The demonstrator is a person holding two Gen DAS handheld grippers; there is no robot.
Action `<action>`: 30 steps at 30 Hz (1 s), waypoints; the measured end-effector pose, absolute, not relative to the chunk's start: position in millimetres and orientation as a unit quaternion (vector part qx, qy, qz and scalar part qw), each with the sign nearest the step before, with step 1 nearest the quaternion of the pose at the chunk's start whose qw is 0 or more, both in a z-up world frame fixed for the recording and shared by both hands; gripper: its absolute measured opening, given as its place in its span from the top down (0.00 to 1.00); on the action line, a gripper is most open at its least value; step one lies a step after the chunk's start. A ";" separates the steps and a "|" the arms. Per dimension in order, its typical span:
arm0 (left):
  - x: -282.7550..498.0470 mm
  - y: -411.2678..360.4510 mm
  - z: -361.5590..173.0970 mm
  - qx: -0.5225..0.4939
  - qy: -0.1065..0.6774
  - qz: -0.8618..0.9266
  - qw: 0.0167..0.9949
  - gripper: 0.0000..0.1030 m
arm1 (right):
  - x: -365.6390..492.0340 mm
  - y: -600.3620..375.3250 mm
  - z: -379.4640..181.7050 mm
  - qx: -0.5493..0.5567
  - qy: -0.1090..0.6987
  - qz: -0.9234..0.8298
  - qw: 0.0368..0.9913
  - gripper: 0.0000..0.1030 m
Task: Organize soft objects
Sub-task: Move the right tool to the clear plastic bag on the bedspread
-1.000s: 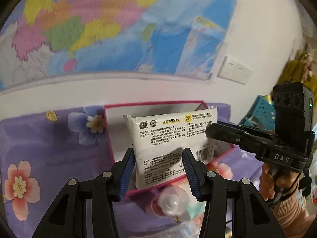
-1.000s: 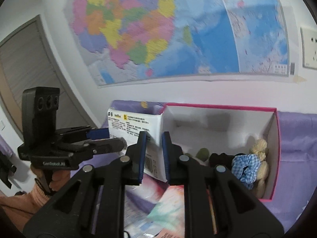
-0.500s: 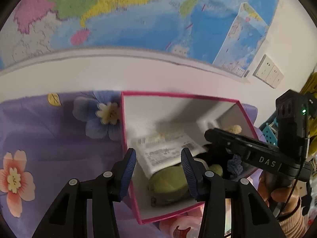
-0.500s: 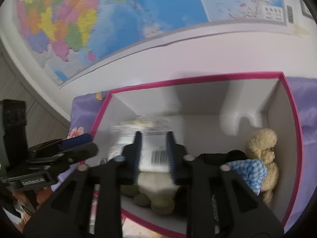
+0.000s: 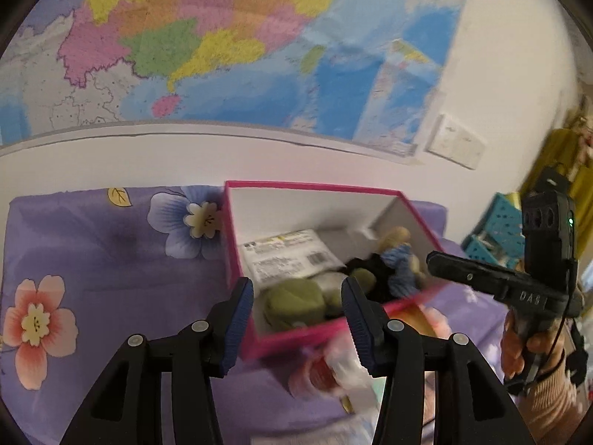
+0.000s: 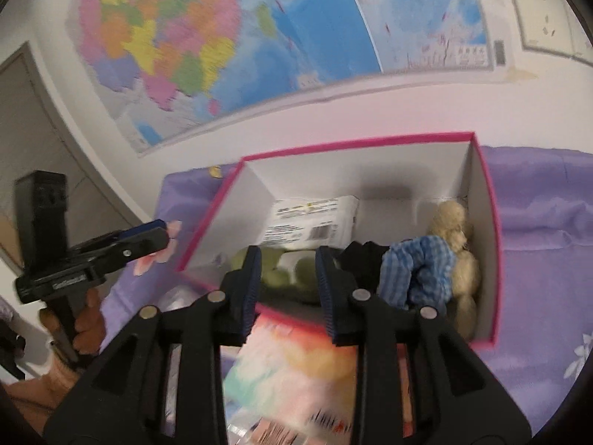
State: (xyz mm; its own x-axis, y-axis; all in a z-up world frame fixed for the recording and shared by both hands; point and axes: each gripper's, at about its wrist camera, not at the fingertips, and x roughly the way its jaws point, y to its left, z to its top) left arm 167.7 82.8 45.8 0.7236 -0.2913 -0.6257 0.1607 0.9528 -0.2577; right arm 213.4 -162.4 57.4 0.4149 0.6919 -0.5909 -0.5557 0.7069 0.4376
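- Left wrist view: left gripper [image 5: 298, 302] at 6 o'clock, blue-padded fingers spread moderately, nothing between them, over the near wall of the pink-rimmed white cardboard box [image 5: 315, 187].
- Inside the box: flat white wet-wipe pack with barcode [image 5: 287, 256] lying at 11 o'clock of the floor, against the left wall; green plush toy [image 5: 292, 302] just below it at 6 o'clock; black cloth [image 5: 370, 272] and blue checked fabric [image 5: 402, 263] toward 3 o'clock, beige fuzzy teddy [image 5: 396, 235] behind them.
- Right gripper [image 5: 431, 259] at 3 o'clock, side-on, held by a hand [image 5: 526, 345].
- Right wrist view: right gripper [image 6: 285, 278] jaws just opened to a narrow gap, empty, above the green plush [image 6: 274, 263]; wipe pack [image 6: 311, 222] at 12 o'clock beyond the fingertips, untouched.
- Purple flowered cloth [image 5: 92, 259] under the box; blurred colourful packets [image 6: 296, 378] at 6 o'clock.
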 end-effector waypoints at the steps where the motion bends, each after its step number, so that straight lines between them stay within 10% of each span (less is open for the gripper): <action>1: 160.3 81.9 46.2 -0.090 0.349 -0.125 0.924 0.51 | 204.6 -165.4 60.4 0.088 0.387 0.382 0.835 0.69; 30: 83.0 100.2 -55.9 -0.146 0.489 -0.156 0.846 0.39 | 78.5 -122.8 -34.8 0.002 0.526 0.445 0.724 0.51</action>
